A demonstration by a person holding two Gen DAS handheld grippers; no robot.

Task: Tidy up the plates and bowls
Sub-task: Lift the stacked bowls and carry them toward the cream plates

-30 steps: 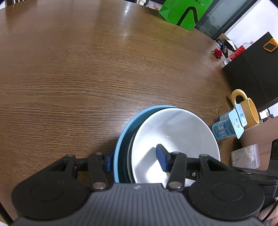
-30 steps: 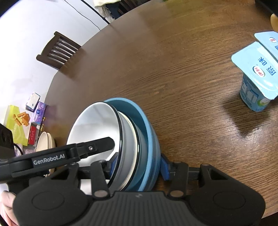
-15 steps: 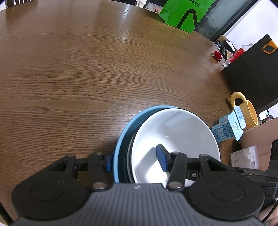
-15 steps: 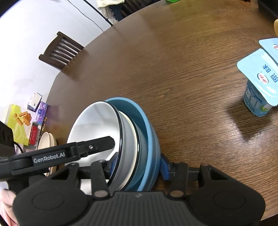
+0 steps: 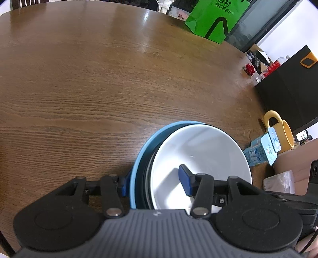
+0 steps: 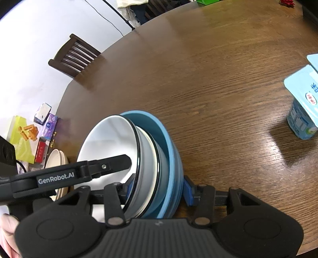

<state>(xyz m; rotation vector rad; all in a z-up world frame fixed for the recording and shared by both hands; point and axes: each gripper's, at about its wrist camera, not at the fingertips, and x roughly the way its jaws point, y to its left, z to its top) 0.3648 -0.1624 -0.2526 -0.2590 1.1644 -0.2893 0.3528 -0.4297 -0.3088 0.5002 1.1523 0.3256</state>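
Observation:
A nested stack of bowls is held between both grippers above the round wooden table (image 5: 99,83): a white bowl (image 5: 200,156) inside, a blue bowl (image 5: 139,158) outside. My left gripper (image 5: 156,181) is shut on the stack's rim, one pad inside the white bowl, one outside the blue one. My right gripper (image 6: 159,188) is shut on the opposite rim of the stack: white bowl (image 6: 107,144), a grey-white bowl (image 6: 147,158), and the blue bowl (image 6: 169,150). The left gripper's arm (image 6: 59,176) crosses the right wrist view.
A yellow mug (image 5: 282,133) and light-blue yogurt cups (image 5: 260,150) stand at the table's right edge; the cups (image 6: 304,111) also show in the right wrist view. A green bag (image 5: 214,17) is beyond the far edge. A dark chair (image 6: 73,57) and beige plates (image 6: 55,160) lie off the table.
Both grippers keep their hold on the bowl stack. The views shift slightly: the stack has moved a little away from the yogurt cups.

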